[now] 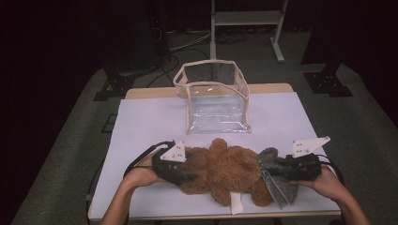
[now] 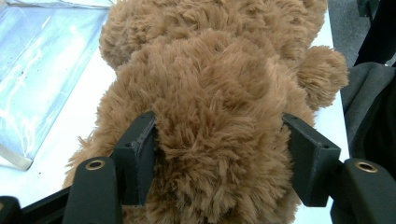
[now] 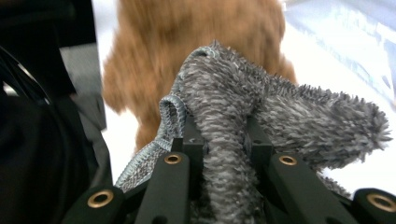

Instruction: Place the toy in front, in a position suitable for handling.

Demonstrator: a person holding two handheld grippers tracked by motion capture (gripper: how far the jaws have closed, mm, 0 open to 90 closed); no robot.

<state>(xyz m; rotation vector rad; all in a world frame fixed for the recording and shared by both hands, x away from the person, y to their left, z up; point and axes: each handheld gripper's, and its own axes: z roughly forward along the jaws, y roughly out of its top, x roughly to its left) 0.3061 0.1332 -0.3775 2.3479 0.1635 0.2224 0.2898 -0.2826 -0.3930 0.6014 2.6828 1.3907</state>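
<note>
- we are watching a brown plush bear [image 1: 225, 171] lying on the white table cover [image 1: 141, 126], near the front edge, between the two hands.
- the left gripper [image 1: 180, 176] is clasping the bear at its left end; in the left gripper view its jaws are pressing into the fur [image 2: 219, 154] from both sides.
- the right gripper [image 1: 274, 169] is clenching a grey fuzzy cloth [image 1: 277, 180]; in the right gripper view the cloth [image 3: 233, 121] is bunching up between the narrowly set jaws and spilling out to the right.
- the cloth is touching the bear's right end and draping down toward the table edge.
- a clear bag with beige trim [image 1: 213, 98] is standing open behind the bear, at the far middle of the cover, apart from the bear.
- a white tag [image 1: 236, 202] is sticking out beneath the bear at the front.
</note>
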